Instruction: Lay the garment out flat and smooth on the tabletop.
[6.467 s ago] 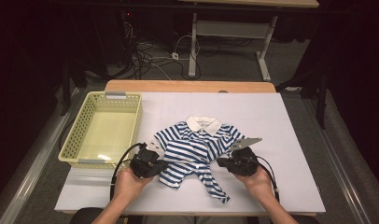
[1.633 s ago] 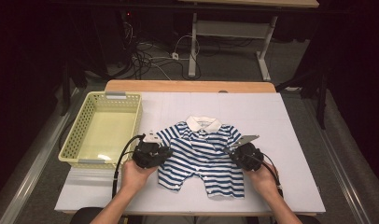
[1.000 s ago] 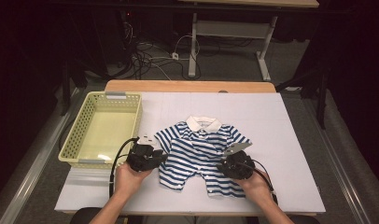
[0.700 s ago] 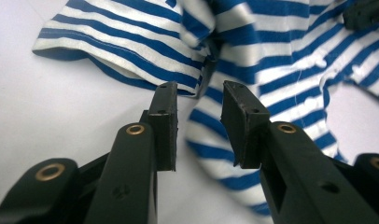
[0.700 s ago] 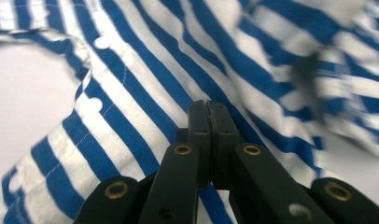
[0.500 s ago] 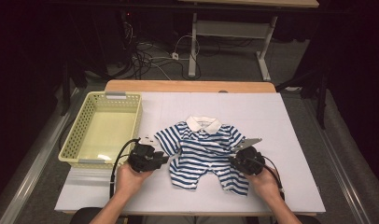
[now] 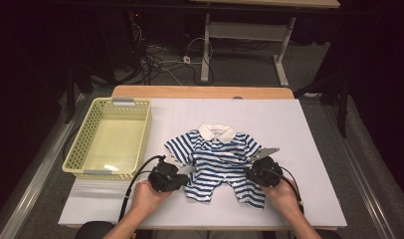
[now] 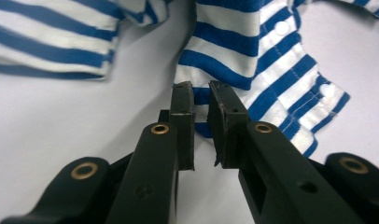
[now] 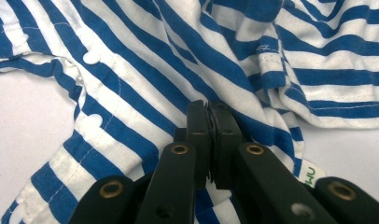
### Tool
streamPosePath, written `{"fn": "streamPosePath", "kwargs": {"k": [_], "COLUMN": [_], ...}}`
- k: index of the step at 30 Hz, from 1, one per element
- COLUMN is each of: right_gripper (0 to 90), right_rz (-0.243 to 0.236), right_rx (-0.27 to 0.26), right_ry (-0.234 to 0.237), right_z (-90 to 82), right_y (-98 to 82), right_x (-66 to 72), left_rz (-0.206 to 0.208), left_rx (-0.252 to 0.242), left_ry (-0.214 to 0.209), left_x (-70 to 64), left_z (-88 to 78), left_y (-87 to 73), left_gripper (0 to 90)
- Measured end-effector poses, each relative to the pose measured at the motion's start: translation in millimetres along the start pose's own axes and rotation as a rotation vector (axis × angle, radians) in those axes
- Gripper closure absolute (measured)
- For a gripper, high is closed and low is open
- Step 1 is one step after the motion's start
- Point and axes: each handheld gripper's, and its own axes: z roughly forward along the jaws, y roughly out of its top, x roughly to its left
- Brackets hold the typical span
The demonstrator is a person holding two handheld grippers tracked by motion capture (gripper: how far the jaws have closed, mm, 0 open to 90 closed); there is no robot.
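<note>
A blue-and-white striped baby romper (image 7: 220,157) with a white collar lies face up on the white table (image 7: 314,149). My left gripper (image 7: 183,179) is at the hem of the romper's left leg. In the left gripper view the left gripper (image 8: 201,91) keeps a narrow gap after its jaws have just been closing. The striped hem (image 8: 253,60) shows through that gap and the pads do not visibly press on it. My right gripper (image 7: 251,175) is on the other leg. In the right gripper view the right gripper (image 9: 208,108) is shut on a fold of the striped cloth (image 9: 131,70).
A pale yellow mesh basket (image 7: 146,134) stands at the table's left with nothing in it. A wooden strip (image 7: 200,91) runs along the table's far edge. Cables trail from both grippers toward the near edge. Beyond the table lie floor cables and another table's legs.
My left gripper has slid right to the romper's left leg hem. My right gripper has moved right from a second ago, drawing the right leg outward.
</note>
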Motion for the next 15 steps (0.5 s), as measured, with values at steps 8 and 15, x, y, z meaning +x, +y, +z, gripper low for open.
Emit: {"fn": "streamPosePath", "kwargs": {"k": [8, 15], "right_gripper": [87.9, 87.0], "right_rz": [0.0, 0.001], "right_rx": [-0.003, -0.004], "right_ry": [0.004, 0.006], "right_z": [0.6, 0.7], "right_y": [0.1, 0.0], "right_x": [-0.2, 0.0], "left_rz": [0.041, 0.069], "left_rx": [-0.009, -0.069], "left_ry": [-0.066, -0.095], "left_x": [-12.9, -20.4], "left_z": [8.5, -2.8], "left_y": [9.8, 13.1], "left_gripper": [86.5, 87.1]}}
